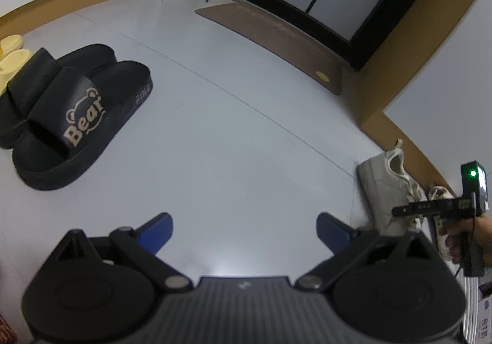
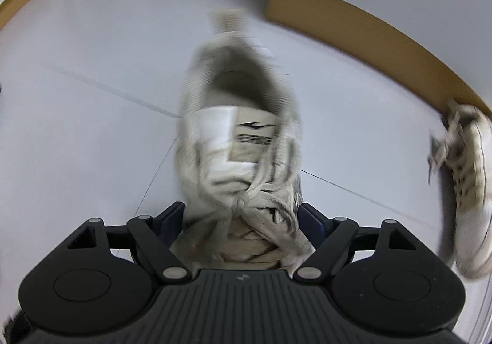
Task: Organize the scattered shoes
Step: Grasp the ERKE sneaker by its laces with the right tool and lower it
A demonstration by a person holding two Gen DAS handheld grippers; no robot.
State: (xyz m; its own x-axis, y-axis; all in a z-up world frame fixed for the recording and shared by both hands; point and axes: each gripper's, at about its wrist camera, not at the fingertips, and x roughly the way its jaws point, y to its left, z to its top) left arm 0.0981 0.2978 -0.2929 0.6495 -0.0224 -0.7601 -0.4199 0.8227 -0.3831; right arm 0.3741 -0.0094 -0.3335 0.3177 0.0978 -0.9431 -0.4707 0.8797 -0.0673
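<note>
1. Left wrist view: my left gripper (image 1: 244, 231) hangs over bare floor (image 1: 246, 128), fingers spread wide with nothing between them. I judge it is held clear while the other hand works. The black slippers (image 1: 73, 116) sit side by side as a pair, just beside the yellow slippers (image 1: 10, 58), which the frame edge cuts off. At the right, a grey sneaker (image 1: 387, 190) stands by the skirting, and my hand partly hides the right gripper (image 1: 430, 208).

2. Right wrist view: my right gripper (image 2: 243, 218) is clamped on the grey sneaker (image 2: 240, 134) at its laced forefoot, heel pointing away, so I can carry it level. The second sneaker (image 2: 470, 199) lies tilted against the skirting, well apart. Motion blur smears both; whether the held shoe touches the floor I cannot tell.
</note>
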